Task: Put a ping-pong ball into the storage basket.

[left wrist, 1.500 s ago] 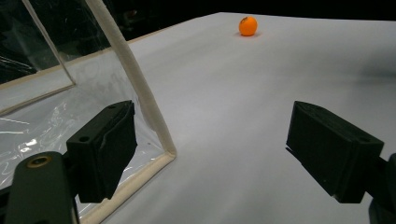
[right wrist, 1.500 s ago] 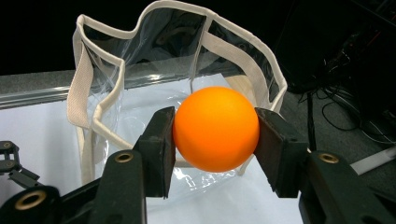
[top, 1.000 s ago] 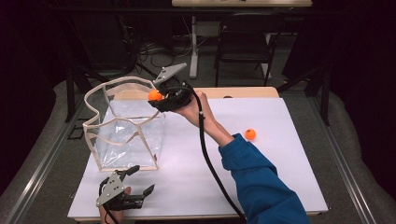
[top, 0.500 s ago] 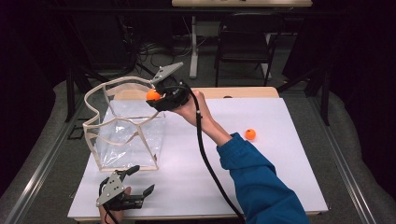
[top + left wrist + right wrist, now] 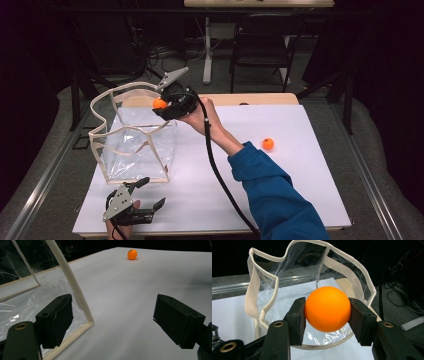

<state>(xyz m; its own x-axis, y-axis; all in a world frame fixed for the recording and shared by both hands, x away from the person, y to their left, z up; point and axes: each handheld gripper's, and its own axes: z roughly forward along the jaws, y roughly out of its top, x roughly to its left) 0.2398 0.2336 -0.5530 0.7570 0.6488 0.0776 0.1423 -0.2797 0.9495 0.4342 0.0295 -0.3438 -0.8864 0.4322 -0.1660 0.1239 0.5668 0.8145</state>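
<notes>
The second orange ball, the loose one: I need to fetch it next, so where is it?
In the high view the loose ball lies on the white table, right of the person's forearm and apart from the clear bag.

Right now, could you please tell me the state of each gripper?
Left gripper: open, holding nothing, resting by the corner of the clear bag.
Right gripper: closed on an orange ball, held over the bag's opening.

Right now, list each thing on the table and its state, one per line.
Clear bag: upright, mouth open.
Held orange ball: clamped above the bag's mouth.
Other orange ball: loose on the table.
Right gripper: shut on the ball.
Left gripper: open, beside the bag.
</notes>
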